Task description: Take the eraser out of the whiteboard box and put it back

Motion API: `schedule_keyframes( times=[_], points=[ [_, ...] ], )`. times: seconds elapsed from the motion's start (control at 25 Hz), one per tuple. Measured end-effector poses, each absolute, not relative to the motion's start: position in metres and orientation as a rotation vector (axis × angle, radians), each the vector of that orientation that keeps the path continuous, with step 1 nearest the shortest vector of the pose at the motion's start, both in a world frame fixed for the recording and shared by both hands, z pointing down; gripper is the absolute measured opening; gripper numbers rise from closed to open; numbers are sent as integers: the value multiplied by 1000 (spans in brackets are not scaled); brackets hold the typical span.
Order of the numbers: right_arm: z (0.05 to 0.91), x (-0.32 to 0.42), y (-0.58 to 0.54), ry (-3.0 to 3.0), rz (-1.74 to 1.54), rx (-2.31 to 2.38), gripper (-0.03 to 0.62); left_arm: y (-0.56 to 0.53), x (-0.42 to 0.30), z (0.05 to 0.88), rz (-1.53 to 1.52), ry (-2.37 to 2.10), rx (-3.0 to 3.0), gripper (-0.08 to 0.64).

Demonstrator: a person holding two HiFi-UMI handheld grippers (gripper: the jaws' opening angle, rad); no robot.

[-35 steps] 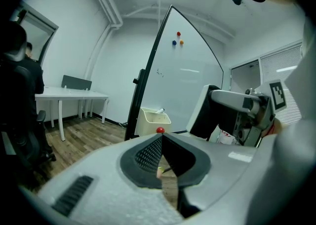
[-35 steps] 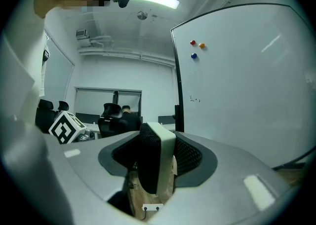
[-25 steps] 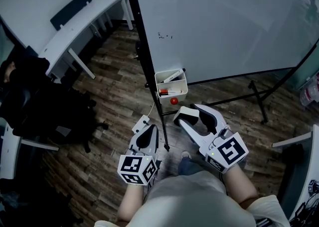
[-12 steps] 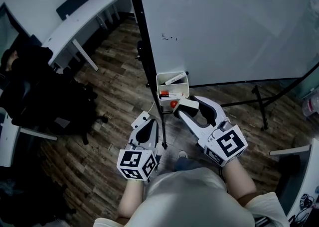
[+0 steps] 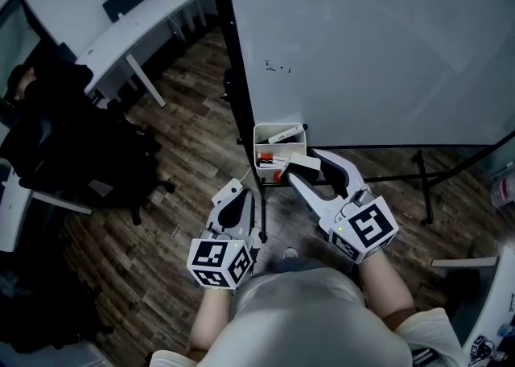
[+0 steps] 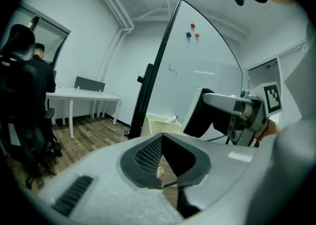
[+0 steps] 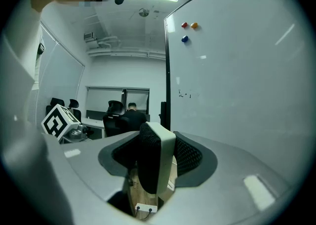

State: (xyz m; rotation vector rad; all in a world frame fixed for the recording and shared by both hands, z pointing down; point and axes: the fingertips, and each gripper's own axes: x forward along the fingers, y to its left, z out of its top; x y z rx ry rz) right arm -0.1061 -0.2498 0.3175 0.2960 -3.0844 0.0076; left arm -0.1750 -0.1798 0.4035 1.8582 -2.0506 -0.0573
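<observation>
White plastic backed with dark felt: the eraser [image 7: 157,162] shows no print I can read. The small scribble [image 5: 278,66] on the whiteboard [image 5: 386,51] is too faint to make out. My right gripper [image 5: 308,167] has its jaws set wide and closed on the eraser, which stands on edge between the dimpled pads. It sits just outside the whiteboard box [image 5: 257,144], at the box's 5 o'clock. The box is a white open tub with markers [image 5: 283,134] lying in it. My left gripper [image 5: 244,208], at the box's 7 o'clock, has its textured pads drawn together on nothing. Wood-grain planks cover the floor [image 5: 185,140].
</observation>
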Motion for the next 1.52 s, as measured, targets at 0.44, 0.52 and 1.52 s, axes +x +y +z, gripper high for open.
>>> schedule_keyframes(
  times=[0.44,0.52,1.52],
  points=[
    [324,-120,-280,-3088,8,212,209,-203,-183,406,-61,-2106,1799,3],
    [327,-123,-285,-3087,10,198,209,-207,-186,408,-60,-2114,1790,3],
    [366,-148,-308,-3022,63,61,210,-238,-204,417,-51,-2145,1742,3]
  ],
)
